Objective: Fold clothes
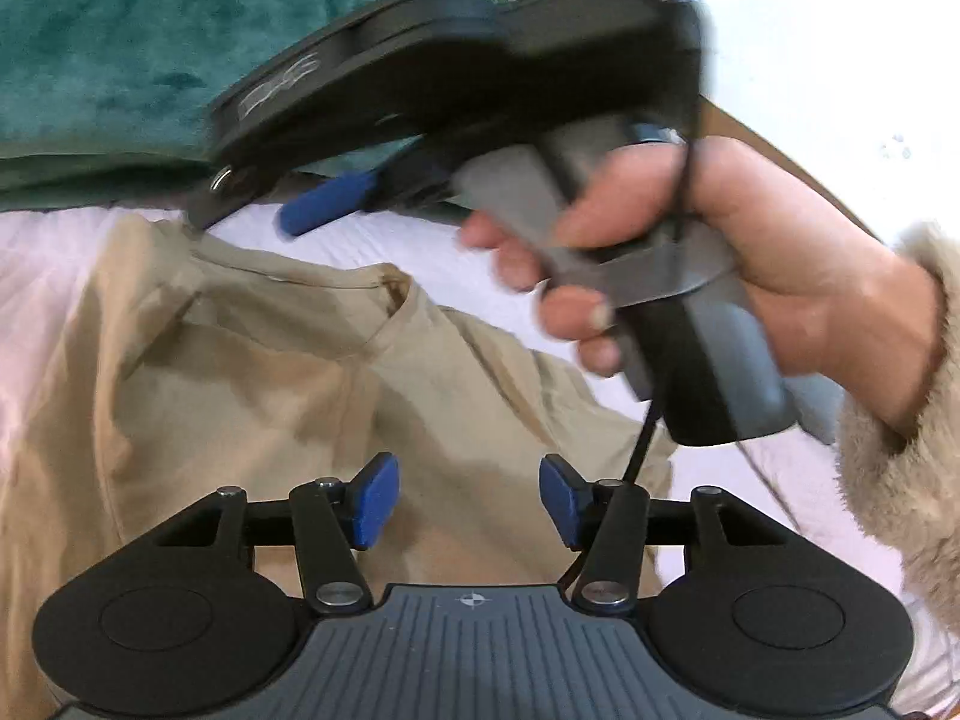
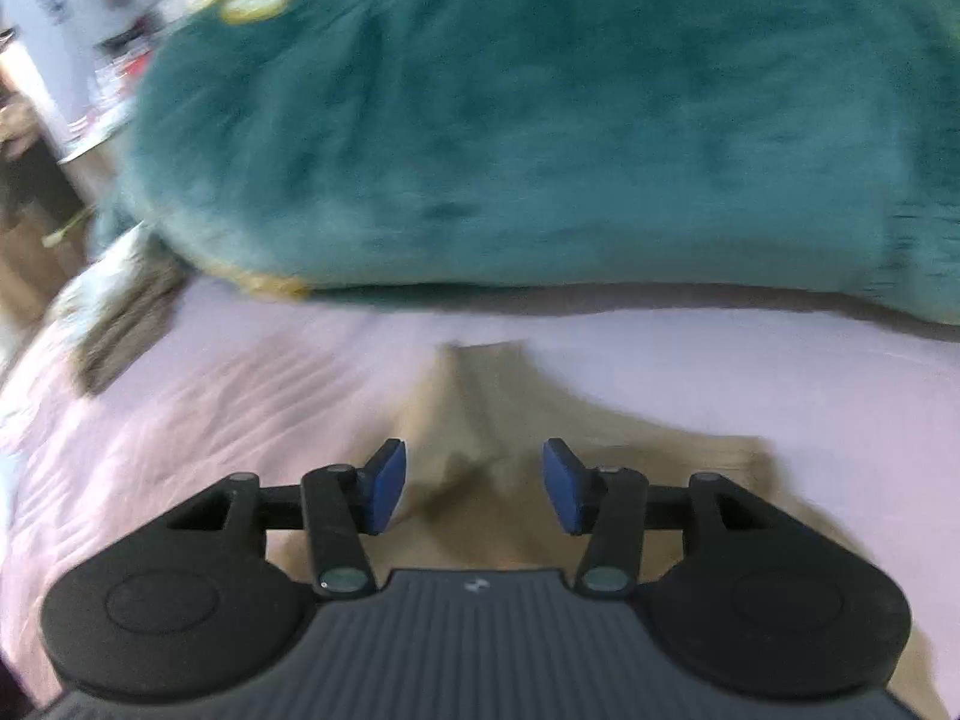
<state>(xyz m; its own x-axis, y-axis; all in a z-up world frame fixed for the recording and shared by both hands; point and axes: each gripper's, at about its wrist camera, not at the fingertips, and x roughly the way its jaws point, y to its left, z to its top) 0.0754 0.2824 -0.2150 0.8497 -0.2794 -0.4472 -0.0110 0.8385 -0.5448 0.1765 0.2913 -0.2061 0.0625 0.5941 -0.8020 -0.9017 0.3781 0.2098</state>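
Plainly our left gripper [image 1: 468,501] and right gripper [image 2: 474,486] gape empty above the beige T-shirt [image 1: 252,372]; closing blind toward twelve o'clock, we judge, could bunch it.

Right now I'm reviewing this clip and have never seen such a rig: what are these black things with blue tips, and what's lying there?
They are handheld grippers, one per hand, each with a fisheye camera looking along its two blue-padded fingers. The left camera shows the left gripper, open, over a beige shirt on a pale pink sheet; the person's right hand holds the other tool. The right camera shows the right gripper, open and empty, over the same shirt, with a teal plush blanket behind.
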